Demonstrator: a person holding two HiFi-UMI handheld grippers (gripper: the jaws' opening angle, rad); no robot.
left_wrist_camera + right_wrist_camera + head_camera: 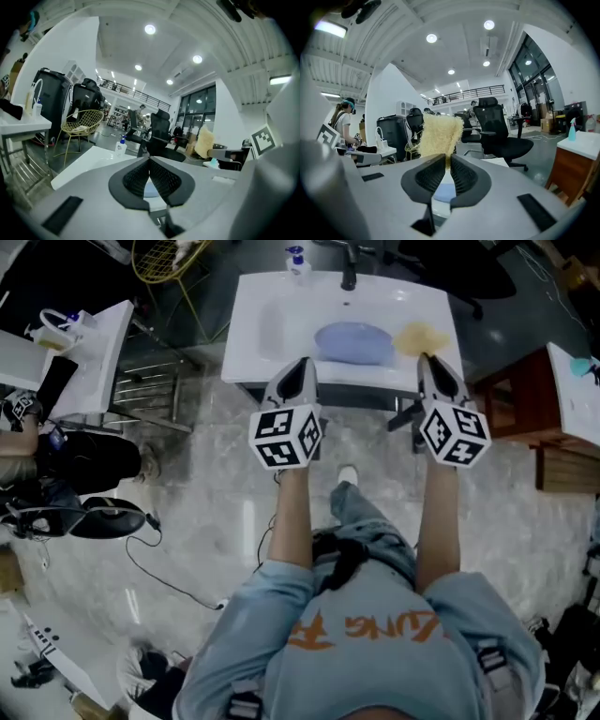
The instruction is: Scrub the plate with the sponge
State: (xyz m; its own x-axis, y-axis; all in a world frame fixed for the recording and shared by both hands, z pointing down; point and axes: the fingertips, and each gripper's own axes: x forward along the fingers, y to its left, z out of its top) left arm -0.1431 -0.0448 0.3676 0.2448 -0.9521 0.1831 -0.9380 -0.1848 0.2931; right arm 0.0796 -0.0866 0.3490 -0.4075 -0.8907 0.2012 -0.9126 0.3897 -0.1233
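A light blue plate (352, 341) lies flat in the white sink basin (272, 324). A fluffy yellow sponge (420, 337) hangs just to the plate's right, above the basin's right side. My right gripper (424, 358) is shut on the sponge, which stands up from the jaw tips in the right gripper view (438, 133). My left gripper (302, 363) hovers at the basin's near edge, left of the plate, shut with nothing in it. In the left gripper view its tips (150, 161) meet, and a sliver of the plate (151, 188) shows below them.
A faucet (349, 277) and a soap bottle (296, 259) stand at the basin's far edge. A yellow wire chair (169, 259) and a white table (98, 352) are to the left, a wooden cabinet (525, 399) to the right. Black office chairs (501, 131) stand beyond.
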